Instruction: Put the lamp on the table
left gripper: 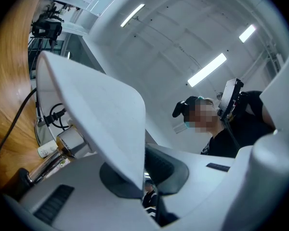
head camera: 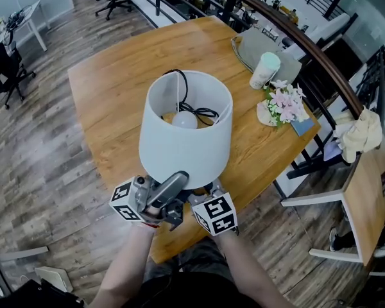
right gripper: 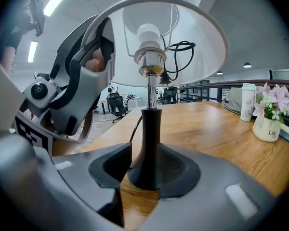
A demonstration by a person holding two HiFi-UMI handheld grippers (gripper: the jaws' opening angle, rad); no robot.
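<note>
The lamp has a white shade, a bulb, a chrome stem and a black base. It stands upright over the near part of the wooden table. Whether the base touches the wood I cannot tell. My left gripper is shut on the shade's lower rim, which runs between its pads. My right gripper is below the shade, its pads against both sides of the flared black base. In the head view the shade hides the right gripper's fingertips.
The lamp's black cable lies on the table behind the shade. Further right on the table are a white cup, a vase of pink flowers and a grey tray. A railing runs behind, with a small side table to the right.
</note>
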